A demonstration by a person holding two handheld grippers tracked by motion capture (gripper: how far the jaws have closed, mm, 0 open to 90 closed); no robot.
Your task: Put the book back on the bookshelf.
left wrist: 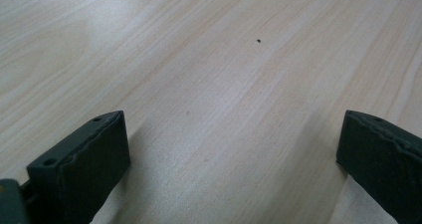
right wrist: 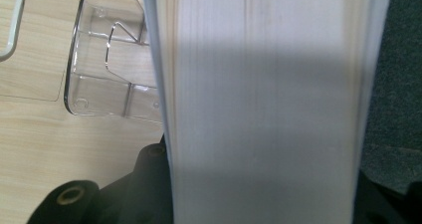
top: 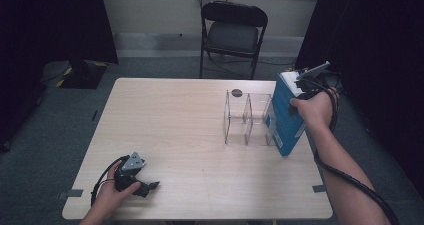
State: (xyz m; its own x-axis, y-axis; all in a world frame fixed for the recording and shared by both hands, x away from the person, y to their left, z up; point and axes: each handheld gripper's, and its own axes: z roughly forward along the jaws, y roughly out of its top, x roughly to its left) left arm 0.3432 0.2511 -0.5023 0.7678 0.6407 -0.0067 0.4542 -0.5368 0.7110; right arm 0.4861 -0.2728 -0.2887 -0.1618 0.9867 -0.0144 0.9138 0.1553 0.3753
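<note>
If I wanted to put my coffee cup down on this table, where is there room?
The middle and far-left of the table are bare, between the left gripper near the front edge and the clear divider rack. The right side is crowded: the right gripper holds a blue book against that rack.

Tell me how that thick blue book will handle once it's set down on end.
The blue book, clamped in the right gripper, looks thick with a wide page block, so probably heavy and stiff. It's tilted now; on end it would likely stand, though a nudge might tip it.
</note>
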